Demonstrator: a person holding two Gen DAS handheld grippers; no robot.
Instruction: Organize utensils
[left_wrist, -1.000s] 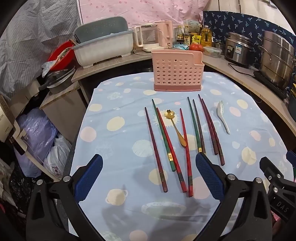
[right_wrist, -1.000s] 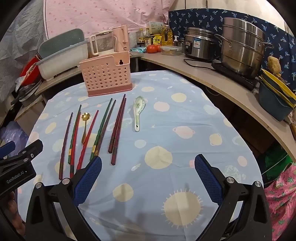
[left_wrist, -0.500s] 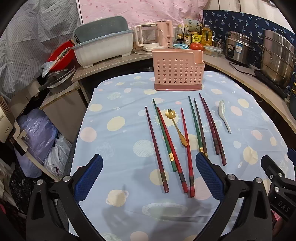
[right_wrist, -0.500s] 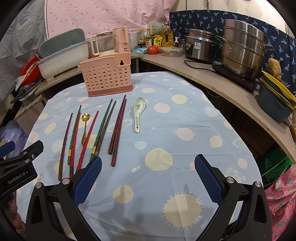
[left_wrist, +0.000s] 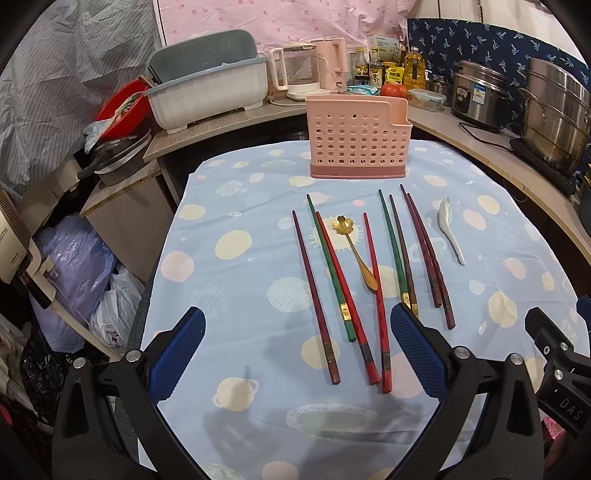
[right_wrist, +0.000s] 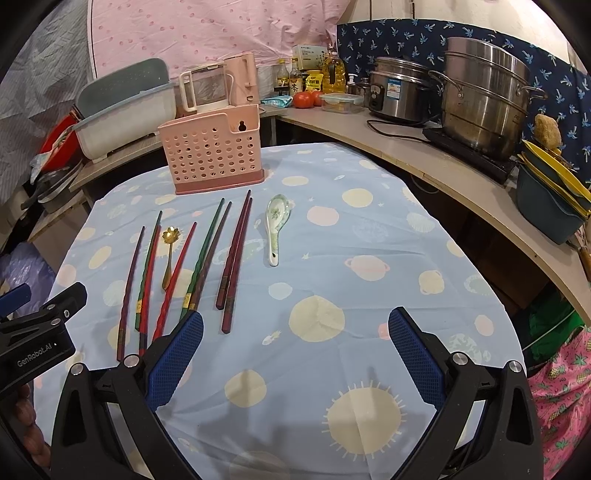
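On the cloth (left_wrist: 236, 206), chopsticks (left_wrist: 380, 295) and two spoons lie near the far pink caddy (left_wrist: 358, 144); both grippers, left (left_wrist: 295, 350) and right (right_wrist: 295, 350), hover wide open, so pinch one chopstick near its thick end.

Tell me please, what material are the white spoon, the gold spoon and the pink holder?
White spoon: likely glazed ceramic, glossy with a painted flower. Gold spoon: probably metal, shiny gold with a flower-shaped bowl. Pink holder: looks like matte moulded plastic, with rows of punched holes.
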